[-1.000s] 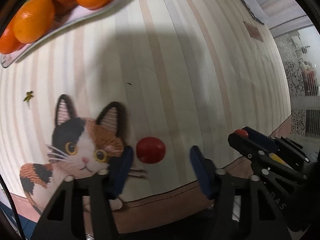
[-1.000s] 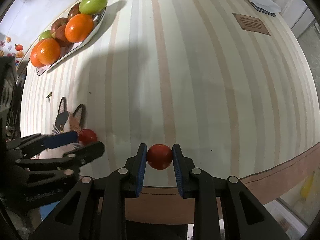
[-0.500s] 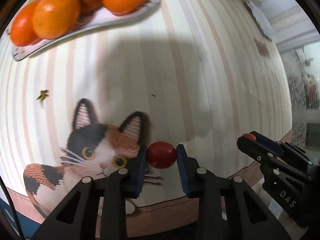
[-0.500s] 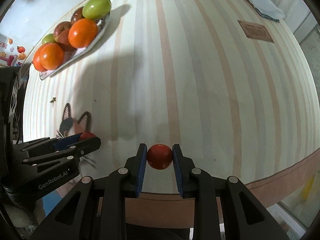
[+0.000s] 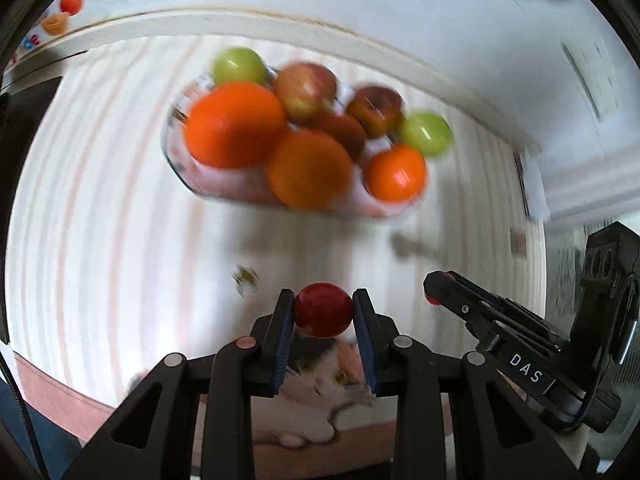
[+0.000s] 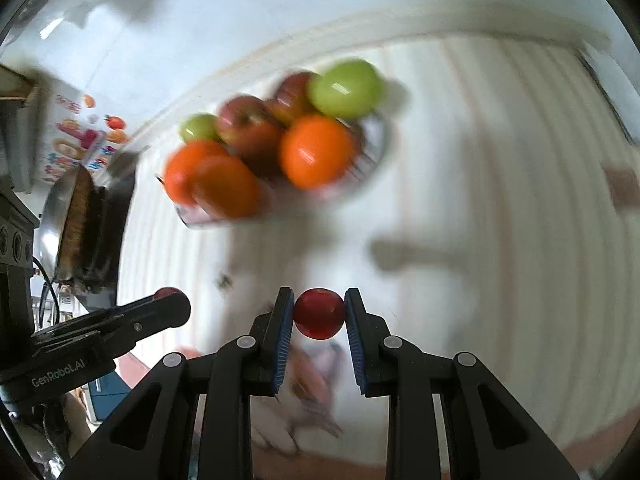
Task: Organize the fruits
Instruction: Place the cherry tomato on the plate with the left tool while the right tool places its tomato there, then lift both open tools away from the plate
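Left gripper (image 5: 323, 316) pinches a small red fruit (image 5: 323, 310) between its blue pads, held above the striped tablecloth (image 5: 100, 200). Right gripper (image 6: 319, 314) clamps a second small red fruit (image 6: 319, 313) the same way. Both point toward the fruit plate (image 5: 208, 188), piled with oranges (image 5: 234, 125) and green and red apples. Views blurred.
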`<state>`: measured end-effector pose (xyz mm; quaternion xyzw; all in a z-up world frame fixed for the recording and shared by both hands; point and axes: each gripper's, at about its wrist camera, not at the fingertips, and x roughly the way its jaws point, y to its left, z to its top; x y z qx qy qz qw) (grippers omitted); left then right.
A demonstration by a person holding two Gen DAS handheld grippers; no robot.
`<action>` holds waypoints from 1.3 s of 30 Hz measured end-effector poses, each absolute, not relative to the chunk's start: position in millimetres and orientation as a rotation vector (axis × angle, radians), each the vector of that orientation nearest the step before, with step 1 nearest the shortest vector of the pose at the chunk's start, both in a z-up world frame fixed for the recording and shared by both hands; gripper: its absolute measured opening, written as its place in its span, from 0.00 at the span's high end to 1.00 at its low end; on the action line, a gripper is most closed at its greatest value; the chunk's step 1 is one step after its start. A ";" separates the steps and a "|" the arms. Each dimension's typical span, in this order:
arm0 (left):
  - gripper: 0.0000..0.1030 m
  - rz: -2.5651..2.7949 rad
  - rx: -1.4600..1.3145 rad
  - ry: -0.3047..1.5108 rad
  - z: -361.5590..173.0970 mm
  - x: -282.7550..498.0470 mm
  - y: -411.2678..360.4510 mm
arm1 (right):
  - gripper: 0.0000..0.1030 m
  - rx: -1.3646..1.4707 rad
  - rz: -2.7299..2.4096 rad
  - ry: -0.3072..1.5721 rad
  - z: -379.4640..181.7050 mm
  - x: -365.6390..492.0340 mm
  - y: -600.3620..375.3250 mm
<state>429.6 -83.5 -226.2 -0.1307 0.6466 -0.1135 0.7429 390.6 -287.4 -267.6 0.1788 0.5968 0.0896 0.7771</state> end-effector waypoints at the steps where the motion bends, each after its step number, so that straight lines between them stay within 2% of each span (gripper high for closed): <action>1: 0.74 -0.233 -0.299 1.411 -228.3 436.9 -80.5 | 0.73 0.396 0.209 1.290 -267.6 400.5 -282.0; 14: 0.73 -0.161 -0.432 1.456 -273.2 502.2 -38.9 | 0.72 0.489 0.229 1.342 -281.1 493.4 -250.0; 16: 0.72 -0.158 -0.440 1.465 -275.2 505.3 -40.8 | 0.60 0.492 0.205 1.349 -282.3 499.0 -250.4; 18: 0.71 -0.138 -0.432 1.468 -274.3 506.6 -42.2 | 0.42 0.519 0.207 1.341 -281.7 500.7 -252.3; 20: 0.69 -0.132 -0.433 1.467 -273.1 506.9 -43.5 | 0.35 0.518 0.203 1.339 -279.6 500.7 -253.3; 21: 0.67 -0.119 -0.416 1.453 -269.9 505.8 -43.9 | 0.29 0.508 0.193 1.332 -277.1 500.5 -252.5; 25: 0.56 -0.100 -0.376 1.424 -259.2 500.0 -44.0 | 0.16 0.464 0.155 1.303 -264.3 493.6 -254.7; 27: 0.39 -0.081 -0.351 1.412 -254.7 495.3 -42.6 | 0.10 0.416 0.130 1.288 -257.1 489.7 -255.4; 30: 0.19 -0.043 -0.268 1.400 -250.0 485.4 -44.0 | 0.09 0.304 0.078 1.273 -248.8 478.7 -254.8; 34: 0.14 -0.002 -0.154 1.384 -246.5 469.0 -49.2 | 0.07 0.176 0.022 1.265 -244.0 460.6 -255.1; 39: 0.13 0.016 -0.061 1.342 -236.3 448.3 -57.7 | 0.06 0.100 -0.021 1.239 -238.6 435.0 -256.9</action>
